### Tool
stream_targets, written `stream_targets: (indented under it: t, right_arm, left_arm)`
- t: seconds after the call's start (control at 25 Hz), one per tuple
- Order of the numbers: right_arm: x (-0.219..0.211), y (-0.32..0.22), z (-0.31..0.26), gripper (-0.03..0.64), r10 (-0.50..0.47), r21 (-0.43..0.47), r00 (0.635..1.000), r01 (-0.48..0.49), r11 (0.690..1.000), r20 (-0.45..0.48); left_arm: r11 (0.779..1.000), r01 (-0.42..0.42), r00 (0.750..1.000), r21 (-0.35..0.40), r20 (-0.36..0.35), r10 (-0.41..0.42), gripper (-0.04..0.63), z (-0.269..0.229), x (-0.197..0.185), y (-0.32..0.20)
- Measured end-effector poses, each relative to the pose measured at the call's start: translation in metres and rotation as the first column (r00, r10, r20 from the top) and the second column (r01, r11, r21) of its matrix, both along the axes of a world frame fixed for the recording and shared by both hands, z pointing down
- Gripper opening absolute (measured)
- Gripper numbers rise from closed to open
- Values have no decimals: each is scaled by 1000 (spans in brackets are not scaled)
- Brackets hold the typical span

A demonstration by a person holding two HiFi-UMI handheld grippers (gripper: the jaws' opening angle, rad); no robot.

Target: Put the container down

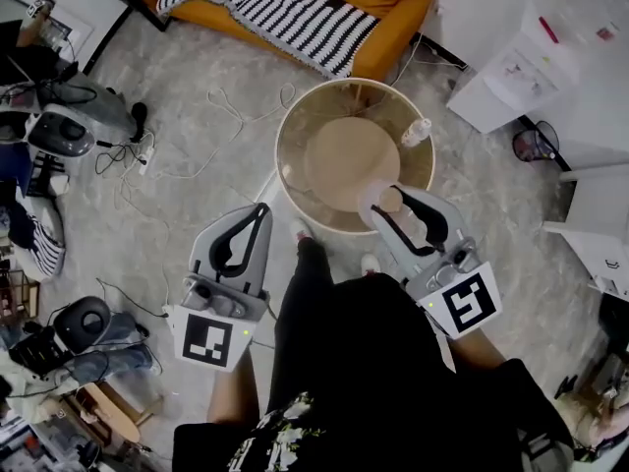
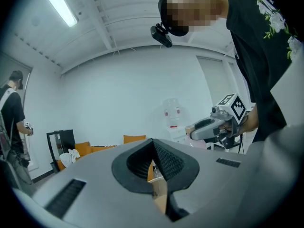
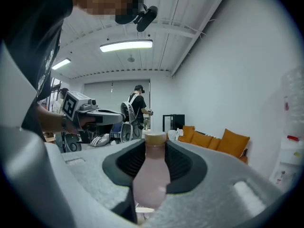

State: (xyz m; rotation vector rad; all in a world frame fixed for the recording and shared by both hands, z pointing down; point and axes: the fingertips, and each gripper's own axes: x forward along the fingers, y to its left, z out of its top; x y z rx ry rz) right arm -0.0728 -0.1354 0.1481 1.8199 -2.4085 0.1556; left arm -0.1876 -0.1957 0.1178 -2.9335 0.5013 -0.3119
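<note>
The container is a pale pink bottle (image 3: 151, 177) with a tan cap. It stands upright between the jaws of my right gripper (image 3: 154, 151), which is shut on its body. In the head view the pink bottle (image 1: 373, 201) hangs over the near rim of a round wooden table (image 1: 295, 180), with my right gripper (image 1: 388, 198) around it. My left gripper (image 1: 260, 209) sits lower left, off the table and over the floor. Its jaws meet at the tips with nothing between them, and the left gripper view shows that gripper (image 2: 153, 150) closed the same way.
A small clear bottle (image 1: 417, 132) stands on the table's right side. An orange sofa (image 1: 378, 8) with a striped blanket lies beyond the table. Cables and equipment (image 1: 59, 131) clutter the floor at left. White furniture (image 1: 531, 67) stands at right. A person (image 3: 137, 103) stands far back.
</note>
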Motion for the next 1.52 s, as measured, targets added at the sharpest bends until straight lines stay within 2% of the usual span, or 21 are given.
stream_targets:
  t: [0.32, 0.6, 0.84, 0.96, 1.12, 1.24, 1.52]
  right_arm:
    - [-24, -71, -1, 121, 111, 6, 994, -111, 994, 1]
    - [-44, -112, 3, 121, 213, 11, 976, -213, 977, -48]
    - [-21, -115, 17, 121, 310, -49, 949, -312, 949, -57]
    - [-6, -112, 31, 121, 335, -64, 938, -341, 938, -91]
    - [17, -96, 57, 120, 403, -112, 914, -406, 907, -53]
    - [33, -92, 77, 120, 383, -157, 923, -386, 909, -49]
    - [82, -115, 129, 120, 326, -223, 945, -326, 919, -38]
  left_arm:
    - [995, -102, 995, -16, 13, 102, 2, 8, -24, -77]
    - [970, -236, 972, -54, -16, 235, 2, 23, -31, -121]
    - [928, -366, 930, -62, -47, 364, 2, 35, 15, -129]
    - [900, -434, 901, -44, -32, 433, 2, 49, 36, -122]
    - [877, -466, 884, -117, -20, 467, 2, 76, 64, -107]
    - [881, -459, 887, -116, -10, 461, 2, 84, 84, -107]
    - [919, -361, 930, -160, 7, 367, 2, 119, 117, -120]
